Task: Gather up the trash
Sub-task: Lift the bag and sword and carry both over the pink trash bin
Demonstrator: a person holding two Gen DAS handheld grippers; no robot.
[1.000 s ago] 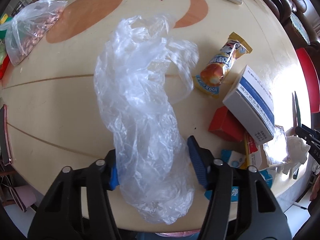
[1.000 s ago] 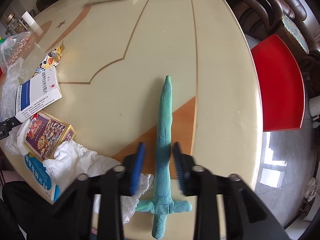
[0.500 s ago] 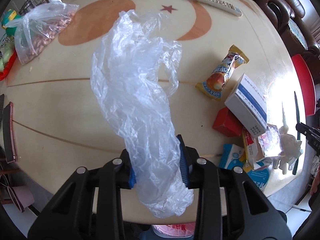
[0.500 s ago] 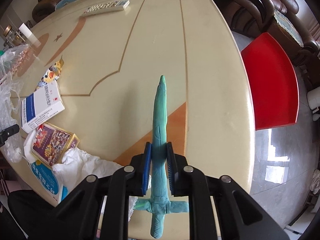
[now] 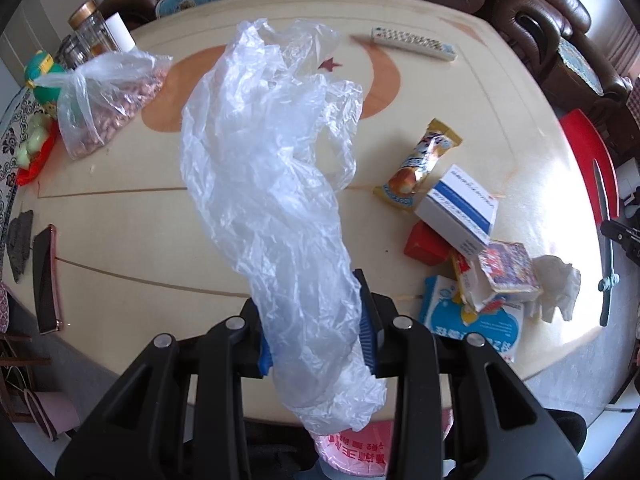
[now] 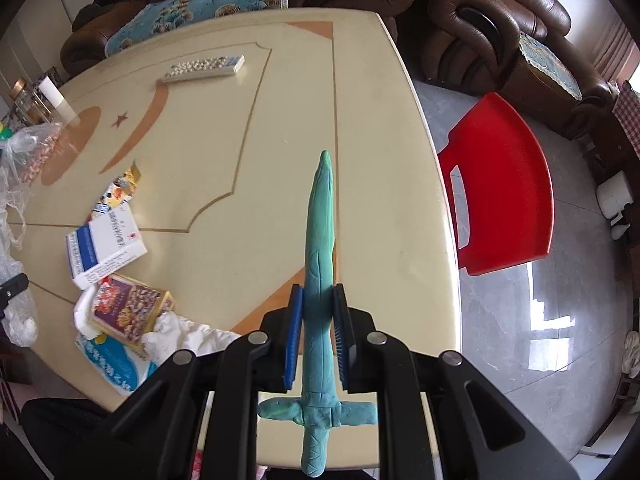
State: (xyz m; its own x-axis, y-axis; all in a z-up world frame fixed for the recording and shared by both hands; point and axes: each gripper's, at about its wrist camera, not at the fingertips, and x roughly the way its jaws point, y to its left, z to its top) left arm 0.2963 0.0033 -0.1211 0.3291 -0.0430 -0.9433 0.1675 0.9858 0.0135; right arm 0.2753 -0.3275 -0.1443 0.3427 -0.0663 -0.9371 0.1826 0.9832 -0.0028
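Left gripper [image 5: 316, 332] clamped on the clear plastic bag [image 5: 272, 184], right gripper [image 6: 318, 336] pinching the green clay sword [image 6: 320, 280] near the table [image 6: 400, 200] edge, open tabletop at 12 o'clock.

Two plastic bags [image 5: 264, 184], one remote [image 5: 412, 44], perhaps four boxes [image 5: 460, 212].

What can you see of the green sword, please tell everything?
The green sword looks hand-moulded from soft clay, teal-green with uneven, creased surfaces. It has a long tapering blade, a short crossguard and a stubby grip. The right hand-held gripper is shut on the blade's lower part, above the crossguard. Its tip points away, over the table, apparently lifted off it.
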